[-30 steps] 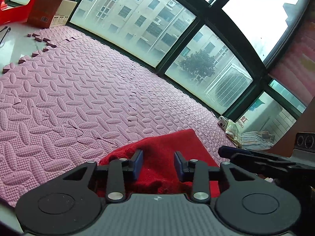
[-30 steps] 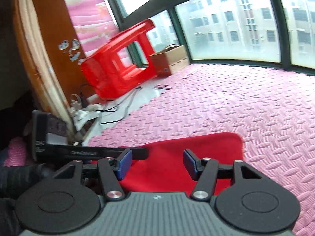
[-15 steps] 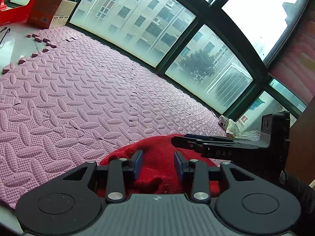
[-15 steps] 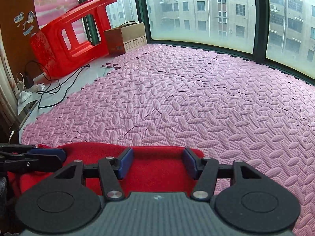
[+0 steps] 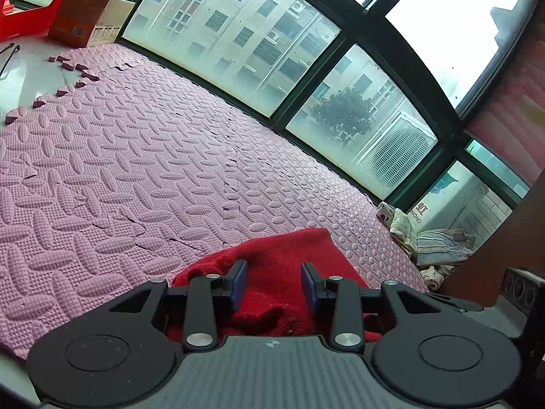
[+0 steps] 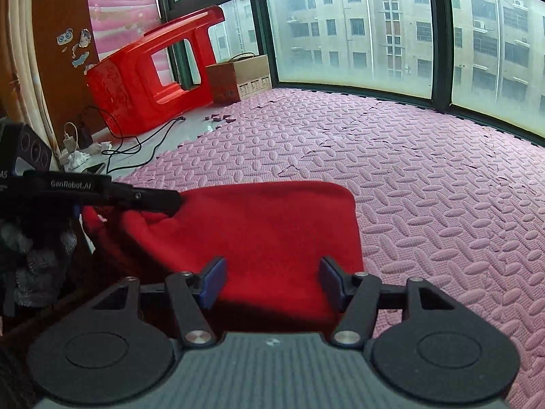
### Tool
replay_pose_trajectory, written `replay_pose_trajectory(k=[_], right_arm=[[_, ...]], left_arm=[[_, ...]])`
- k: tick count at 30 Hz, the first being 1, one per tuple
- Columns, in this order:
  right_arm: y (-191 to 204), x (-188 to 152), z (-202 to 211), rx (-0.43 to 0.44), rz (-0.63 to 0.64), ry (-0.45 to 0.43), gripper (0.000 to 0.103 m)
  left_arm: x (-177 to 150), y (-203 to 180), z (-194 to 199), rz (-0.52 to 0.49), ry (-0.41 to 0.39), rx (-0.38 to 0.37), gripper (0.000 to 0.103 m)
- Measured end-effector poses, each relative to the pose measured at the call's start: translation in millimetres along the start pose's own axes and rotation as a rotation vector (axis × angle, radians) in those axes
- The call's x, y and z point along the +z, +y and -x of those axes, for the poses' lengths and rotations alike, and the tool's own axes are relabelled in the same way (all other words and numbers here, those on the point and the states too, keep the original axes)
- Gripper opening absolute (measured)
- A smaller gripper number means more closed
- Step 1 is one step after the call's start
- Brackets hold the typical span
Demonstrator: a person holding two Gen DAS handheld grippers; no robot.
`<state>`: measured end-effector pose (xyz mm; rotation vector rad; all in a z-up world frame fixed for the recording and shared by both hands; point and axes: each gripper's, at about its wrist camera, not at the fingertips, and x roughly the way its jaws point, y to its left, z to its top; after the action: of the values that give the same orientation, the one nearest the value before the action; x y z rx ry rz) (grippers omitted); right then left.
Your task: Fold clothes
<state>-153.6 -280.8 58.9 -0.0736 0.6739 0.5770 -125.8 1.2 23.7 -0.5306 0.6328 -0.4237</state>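
A red fleece cloth (image 6: 265, 225) lies on the pink foam mat (image 6: 408, 170), its far edge folded and rounded. My left gripper (image 5: 273, 281) sits low over the cloth's rumpled left end (image 5: 282, 248). In the right wrist view one of its fingers (image 6: 150, 199) meets that corner, and the cloth bunches and lifts toward it, so it looks shut on the cloth. My right gripper (image 6: 272, 283) hovers over the cloth's near edge. Its jaws are opening, with red cloth seen between the pads, which do not press on it.
A tipped red plastic stool (image 6: 136, 78), a cardboard box (image 6: 238, 75) and loose cables (image 6: 136, 143) sit at the mat's far left. A pile of striped cloths (image 5: 436, 242) lies by the window. A gloved hand (image 6: 34, 248) holds the left gripper.
My right gripper has drawn back out of the left wrist view and come down over the cloth's near edge, with its jaws wider. The left gripper has not moved.
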Motion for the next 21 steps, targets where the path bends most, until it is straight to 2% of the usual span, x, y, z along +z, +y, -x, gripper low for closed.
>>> replay_pose_trajectory(k=[4,8,12,17,21], right_arm=[[12.6,-25.3,-0.7,-0.052,0.072,-0.100,0.062],[13.4,-8.2,1.5,-0.054,0.054,-0.076,0.063],[21.3,7.1,1.6,0.026,0.037,-0.104,0.063],[50.2,15.2,-14.3,0.137,0.082,-0.112,0.063],[64.5,3.4,-24.2,0.152,0.124,-0.107,0.062]], left_arm=[[-0.3,-2.1,-0.2,-0.009,0.001,0.001,0.040],[1.4,-4.6,0.6,-0.008,0.008,-0.011,0.049],[3.1,-7.9,0.6,-0.008,0.010,-0.019,0.057],[2.9,-9.0,0.7,-0.008,0.009,-0.017,0.058],[1.4,-7.3,1.4,-0.002,-0.003,-0.013,0.058]])
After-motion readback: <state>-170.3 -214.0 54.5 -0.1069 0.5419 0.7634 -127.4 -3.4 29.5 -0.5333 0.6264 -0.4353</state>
